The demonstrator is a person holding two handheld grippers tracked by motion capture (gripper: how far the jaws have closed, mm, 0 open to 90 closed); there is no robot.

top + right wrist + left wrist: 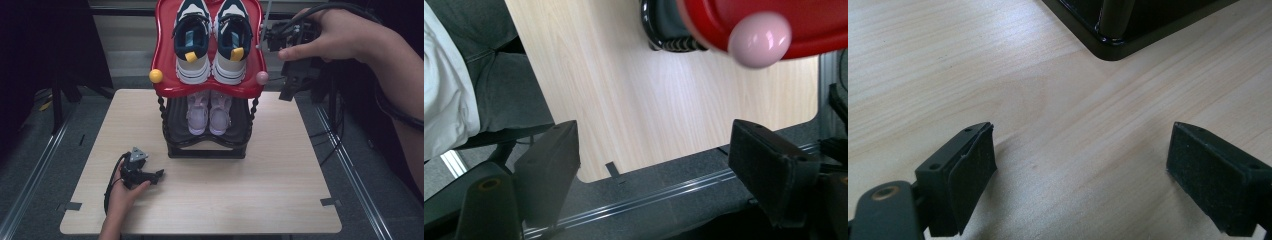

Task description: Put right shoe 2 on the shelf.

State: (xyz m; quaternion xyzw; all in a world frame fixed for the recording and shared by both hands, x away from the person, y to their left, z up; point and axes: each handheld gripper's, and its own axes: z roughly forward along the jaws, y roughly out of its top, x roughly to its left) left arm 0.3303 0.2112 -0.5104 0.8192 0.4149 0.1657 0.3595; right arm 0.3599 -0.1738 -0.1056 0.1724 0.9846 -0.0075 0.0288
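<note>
The glossy red 2-tier plastic shoe rack (167, 60) stands at the far middle of the pale wooden table (210, 200). The high view shows a pair of navy-and-white trainers (212, 40) on its top shelf and 2 small lilac shoes (208, 112) on the black lower shelf. The right gripper view shows the rack's pink ball knob (759, 39) from above. The right gripper (287, 85) hangs just right of the rack beside that knob, jaws spread and empty. The left gripper (159, 175) lies on the table in front of the rack, left of it, jaws wide apart, with the rack's black base corner (1108, 47) ahead
</note>
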